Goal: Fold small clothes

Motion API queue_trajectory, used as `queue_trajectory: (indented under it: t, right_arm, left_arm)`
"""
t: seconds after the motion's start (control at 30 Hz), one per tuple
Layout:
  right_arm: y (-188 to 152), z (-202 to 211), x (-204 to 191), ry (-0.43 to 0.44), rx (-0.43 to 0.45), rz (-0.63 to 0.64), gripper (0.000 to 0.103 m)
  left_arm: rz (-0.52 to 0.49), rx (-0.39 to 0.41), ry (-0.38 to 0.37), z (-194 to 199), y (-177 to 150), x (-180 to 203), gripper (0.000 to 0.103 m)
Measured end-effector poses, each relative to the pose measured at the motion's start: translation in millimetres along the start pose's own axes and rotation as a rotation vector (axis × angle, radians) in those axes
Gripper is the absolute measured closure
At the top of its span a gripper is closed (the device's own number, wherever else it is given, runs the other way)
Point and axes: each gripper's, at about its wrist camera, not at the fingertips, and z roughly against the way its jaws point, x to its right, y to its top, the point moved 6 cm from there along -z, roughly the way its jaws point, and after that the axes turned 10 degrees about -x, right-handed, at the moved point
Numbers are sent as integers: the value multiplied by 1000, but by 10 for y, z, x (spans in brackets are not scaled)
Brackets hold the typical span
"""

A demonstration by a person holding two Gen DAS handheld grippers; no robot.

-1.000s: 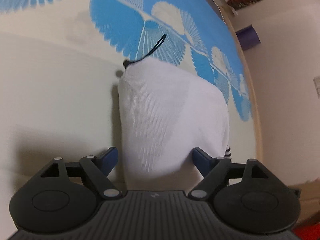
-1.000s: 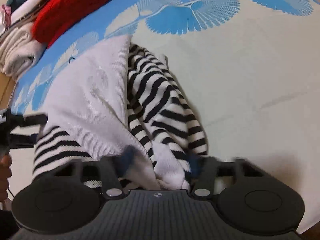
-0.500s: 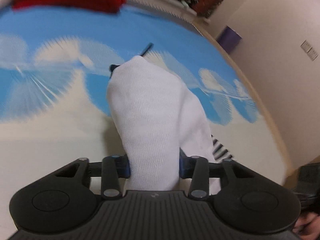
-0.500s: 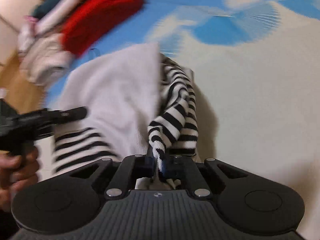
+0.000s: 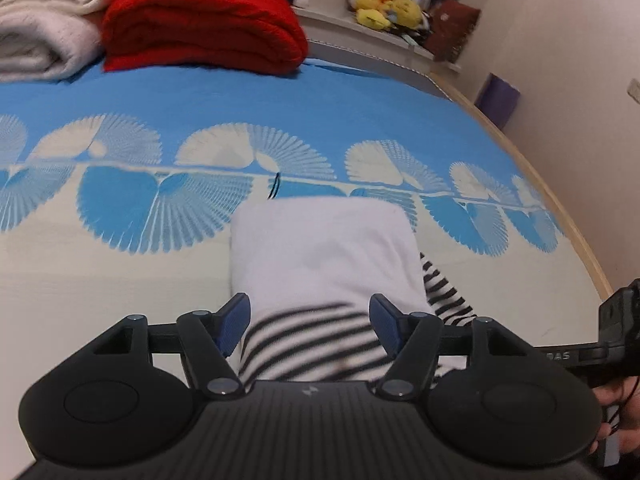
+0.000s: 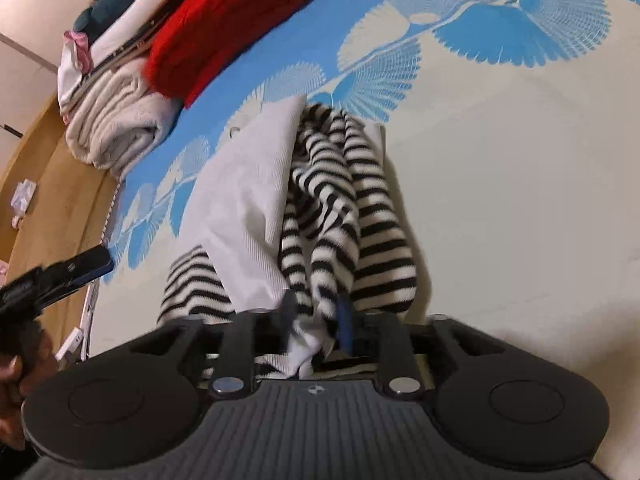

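A small white garment with black-and-white striped parts (image 5: 324, 256) lies on the bed, folded over with the white side up. My left gripper (image 5: 310, 320) is open, its blue pads on either side of the striped edge. In the right wrist view the garment (image 6: 248, 184) shows a white panel beside bunched striped fabric (image 6: 344, 216). My right gripper (image 6: 316, 316) is shut on a bunch of that striped and white fabric. The left gripper's finger (image 6: 76, 268) shows at the left edge.
The bed sheet (image 5: 200, 92) is blue and cream with fan patterns. A folded red knit (image 5: 200, 28) and white towels (image 5: 44, 36) are stacked at the far side. A wooden bed edge (image 5: 560, 216) and wall run along the right.
My left gripper was shut on the white garment half a second ago and has opened. The garment now lies lower and flatter, striped edge toward me. My right gripper stays shut on the striped fabric.
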Motion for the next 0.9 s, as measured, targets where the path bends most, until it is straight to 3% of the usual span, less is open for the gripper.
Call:
queue_trajectory:
  t: [0.07, 0.1, 0.13, 0.2, 0.37, 0.47, 0.53, 0.6, 0.67, 0.73, 0.8, 0.9]
  right_arm:
    - [-26, -90, -16, -24, -20, 2, 67]
    - [-43, -126, -44, -32, -29, 15, 73]
    - [-57, -120, -79, -34, -26, 32, 99]
    - [-36, -27, -180, -23, 20, 68, 98]
    - [83, 706, -163, 160, 210, 16, 98]
    - [58, 746, 281, 32, 181, -97, 98]
    - [-24, 555, 642, -52, 84, -208, 98]
    - [-84, 385, 766, -128, 11, -209, 96]
    - [-54, 394, 785, -181, 20, -204, 91]
    - [56, 573, 654, -209, 128, -149, 90]
    - [165, 743, 425, -180, 239, -43, 88]
    - [229, 654, 211, -76, 236, 44, 60]
  left_arm:
    - [38, -36, 2, -72, -131, -101, 40]
    - [38, -57, 7, -107, -170, -108, 43]
    - [21, -56, 9, -111, -180, -83, 44]
    - [-41, -25, 11, -75, -178, -11, 44]
    - [-76, -23, -84, -130, -191, 137, 44]
    - [-160, -121, -121, -347, -335, 324, 48]
    - [-266, -209, -66, -590, -492, 455, 53]
    - [-367, -292, 43, -844, -691, 496, 53]
    - [-446, -294, 90, -938, -782, 539, 52]
    - [-453, -284, 77, -922, -770, 541, 52]
    - [-411, -283, 49, -861, -734, 480, 51]
    - [-327, -208, -4, -634, -591, 436, 51]
